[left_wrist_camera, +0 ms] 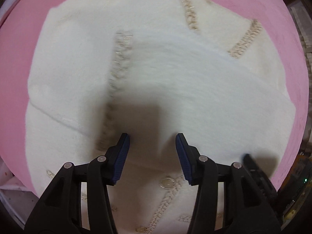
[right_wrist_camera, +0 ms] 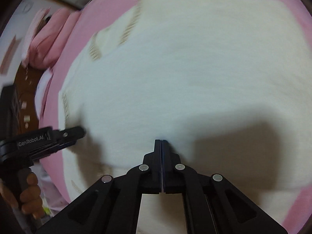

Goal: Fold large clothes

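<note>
Smoothing comes first: we press the white cardigan (left_wrist_camera: 175, 81) flat on the pink bed (left_wrist_camera: 15, 62) with the right gripper (right_wrist_camera: 162, 141), its fingers pressed together on nothing, while the left gripper (left_wrist_camera: 152, 148) hangs spread and empty above the folded sleeve (left_wrist_camera: 195, 68).

One fluffy cream-white knitted garment (left_wrist_camera: 175, 81) with beige braided trim is lying on one pink bed sheet (left_wrist_camera: 17, 58). Two round metallic buttons (left_wrist_camera: 167, 182) are showing on the garment's front in the left wrist view, the second (left_wrist_camera: 140, 229) at the bottom edge. Two black two-finger grippers are showing: the left gripper (left_wrist_camera: 152, 146) and the right gripper (right_wrist_camera: 162, 142). One hand (right_wrist_camera: 31, 197) is showing, and one folded pink quilt (right_wrist_camera: 48, 44) is lying beyond the sheet.
</note>
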### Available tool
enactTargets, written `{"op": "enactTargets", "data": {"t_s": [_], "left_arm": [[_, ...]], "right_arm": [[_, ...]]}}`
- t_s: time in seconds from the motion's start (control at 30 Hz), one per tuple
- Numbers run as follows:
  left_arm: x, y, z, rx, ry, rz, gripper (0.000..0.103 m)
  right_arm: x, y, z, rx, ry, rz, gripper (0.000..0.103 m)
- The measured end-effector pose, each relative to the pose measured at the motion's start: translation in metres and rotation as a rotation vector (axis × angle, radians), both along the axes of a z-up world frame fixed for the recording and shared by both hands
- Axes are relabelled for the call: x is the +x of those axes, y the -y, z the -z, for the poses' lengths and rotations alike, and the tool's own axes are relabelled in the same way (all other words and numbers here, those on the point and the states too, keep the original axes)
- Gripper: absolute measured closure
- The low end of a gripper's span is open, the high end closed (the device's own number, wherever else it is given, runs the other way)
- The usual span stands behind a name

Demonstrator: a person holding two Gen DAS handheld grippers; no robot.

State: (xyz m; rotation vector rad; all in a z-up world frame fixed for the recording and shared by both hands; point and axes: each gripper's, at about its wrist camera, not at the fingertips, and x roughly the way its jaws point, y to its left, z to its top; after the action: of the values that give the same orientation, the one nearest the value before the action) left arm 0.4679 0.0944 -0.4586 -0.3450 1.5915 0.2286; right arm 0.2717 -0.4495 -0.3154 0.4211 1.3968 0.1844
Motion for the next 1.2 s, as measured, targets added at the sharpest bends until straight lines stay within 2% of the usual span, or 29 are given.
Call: {"op": "enactTargets", "data": {"t_s": [0.03,0.1,0.13,0.17,0.2,0.3,0.33,0.43,0.53,0.57,0.67,0.77,0.83,0.87,0.9,0.97,1.1,1.17,1.2], "left_arm": [[0.001,-0.008,0.004,-0.034,0.007,-0.027,0.056],[0.001,-0.021,0.006,-0.091,0.028,-0.066,0.059],[0.002,-0.025,0.008,-0.095,0.023,-0.07,0.065],[0.004,-0.026,0.011,-0.087,0.013,-0.067,0.074],[0.005,-0.028,0.013,-0.075,0.008,-0.066,0.077],[0.007,-0.035,0.018,-0.037,0.002,-0.07,0.098],[0.007,-0.038,0.02,-0.028,0.0,-0.075,0.101],[0.008,-0.048,0.027,-0.056,0.015,-0.094,0.101],[0.015,-0.043,0.024,0.016,0.018,-0.077,0.101],[0.018,-0.041,0.023,0.03,0.018,-0.074,0.101],[0.017,-0.036,0.019,0.045,0.03,-0.088,0.101],[0.016,-0.022,0.006,0.12,0.032,-0.025,0.101],[0.023,0.006,-0.006,0.227,0.032,0.095,0.102],[0.027,0.027,-0.014,0.272,0.055,0.184,0.102],[0.03,0.043,-0.021,0.282,0.084,0.247,0.102],[0.04,0.076,-0.034,0.22,0.168,0.331,0.101],[0.068,0.095,-0.03,0.079,0.223,0.262,0.101],[0.075,0.092,-0.012,0.081,0.208,0.234,0.101],[0.079,0.095,0.002,0.112,0.181,0.234,0.101]], "right_arm": [[-0.006,0.019,-0.004,-0.07,0.019,0.047,0.103],[-0.018,0.054,-0.011,-0.126,0.032,0.134,0.103],[-0.025,0.069,-0.014,-0.158,0.036,0.166,0.103],[-0.031,0.079,-0.019,-0.204,0.047,0.177,0.103],[-0.036,0.085,-0.023,-0.224,0.061,0.175,0.103],[-0.044,0.08,-0.035,-0.341,0.083,0.151,0.103],[-0.043,0.081,-0.04,-0.367,0.085,0.169,0.103],[-0.052,0.078,-0.052,-0.413,0.094,0.232,0.103],[-0.046,0.091,-0.072,-0.504,0.115,0.244,0.103],[-0.051,0.097,-0.078,-0.5,0.125,0.255,0.103],[-0.056,0.12,-0.09,-0.408,0.125,0.295,0.103],[-0.057,0.13,-0.098,-0.34,0.134,0.277,0.103],[-0.053,0.128,-0.094,-0.251,0.136,0.263,0.103],[-0.053,0.122,-0.091,-0.204,0.13,0.251,0.103],[-0.048,0.11,-0.084,-0.122,0.112,0.206,0.103],[-0.034,0.086,-0.07,-0.023,0.1,0.114,0.103],[-0.001,0.021,-0.047,0.181,0.079,-0.019,0.103],[0.017,-0.003,-0.039,0.223,0.086,-0.057,0.103],[0.025,-0.012,-0.035,0.215,0.09,-0.076,0.103]]}}
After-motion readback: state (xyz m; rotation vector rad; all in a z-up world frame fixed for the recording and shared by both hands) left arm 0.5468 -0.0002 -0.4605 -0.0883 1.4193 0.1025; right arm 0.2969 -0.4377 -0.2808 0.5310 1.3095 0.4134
